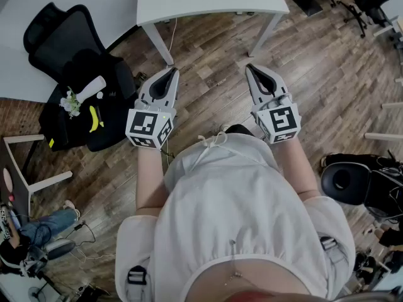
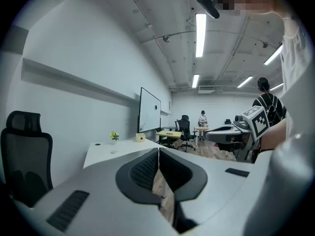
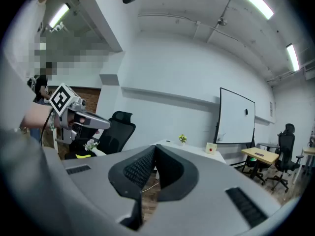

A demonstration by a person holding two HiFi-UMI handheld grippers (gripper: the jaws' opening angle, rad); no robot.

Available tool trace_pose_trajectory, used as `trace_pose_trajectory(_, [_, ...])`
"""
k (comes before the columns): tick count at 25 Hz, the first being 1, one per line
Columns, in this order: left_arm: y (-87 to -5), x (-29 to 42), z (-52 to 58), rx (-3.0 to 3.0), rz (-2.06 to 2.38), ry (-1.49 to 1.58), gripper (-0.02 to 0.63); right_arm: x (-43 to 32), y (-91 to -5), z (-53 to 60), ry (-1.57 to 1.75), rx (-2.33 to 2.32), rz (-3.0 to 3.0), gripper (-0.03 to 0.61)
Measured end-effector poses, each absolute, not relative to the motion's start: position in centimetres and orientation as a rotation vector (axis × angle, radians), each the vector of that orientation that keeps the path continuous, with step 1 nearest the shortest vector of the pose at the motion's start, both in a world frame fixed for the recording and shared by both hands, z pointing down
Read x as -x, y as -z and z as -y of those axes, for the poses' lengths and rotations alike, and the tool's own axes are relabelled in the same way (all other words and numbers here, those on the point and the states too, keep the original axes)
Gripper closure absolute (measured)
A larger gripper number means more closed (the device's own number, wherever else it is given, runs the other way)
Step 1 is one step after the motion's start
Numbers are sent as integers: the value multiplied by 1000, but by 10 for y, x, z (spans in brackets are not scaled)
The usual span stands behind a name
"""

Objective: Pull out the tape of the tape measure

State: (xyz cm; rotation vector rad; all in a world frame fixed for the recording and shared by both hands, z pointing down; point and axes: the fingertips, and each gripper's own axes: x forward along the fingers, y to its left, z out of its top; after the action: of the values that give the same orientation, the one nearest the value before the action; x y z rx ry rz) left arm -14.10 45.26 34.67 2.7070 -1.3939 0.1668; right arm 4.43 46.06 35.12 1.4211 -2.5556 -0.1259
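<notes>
No tape measure is clearly recognisable. A small cream box with a red dot [image 3: 211,148] stands on the white table [image 1: 208,2], beside a tiny vase of yellow flowers [image 3: 182,138]; what the box is I cannot tell. My left gripper [image 1: 171,73] and right gripper [image 1: 250,68] are held side by side at waist height over the wooden floor, pointing toward the table. Both have their jaws pressed together with nothing between them, as the left gripper [image 2: 159,149] and right gripper [image 3: 155,146] views show.
A black office chair [image 1: 82,80] at the left carries flowers, a white bottle and a banana. A seated person [image 1: 38,231] is at the lower left. A black stool [image 1: 343,181] stands at the right. More desks, chairs and people are far across the room.
</notes>
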Motion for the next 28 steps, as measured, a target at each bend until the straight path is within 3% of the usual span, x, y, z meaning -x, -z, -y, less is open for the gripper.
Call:
trace_pose_trajectory(18, [-352, 152, -446, -2688, 1429, -139, 588, -44, -357, -444, 56, -1507, 2542, 578])
trace_pose_trajectory(19, [-352, 155, -442, -2681, 1451, -127, 541, -45, -359, -439, 48, -1520, 2532, 509])
trace_pose_trajectory(20, [-352, 157, -439, -2675, 1464, -114, 396, -47, -360, -434, 37, -1524, 2528, 401])
trace_pose_trajectory(21, [-352, 159, -435, -2670, 1467, -104, 297, -49, -362, -428, 24, -1528, 2524, 283])
trace_pose_trajectory(24, [-357, 162, -421, -2645, 1492, -121, 290, -59, -364, -408, 6, -1568, 2507, 219])
trace_pose_trajectory(28, [-366, 161, -399, -2616, 1534, -171, 290, -66, -374, -382, -15, -1552, 2512, 200])
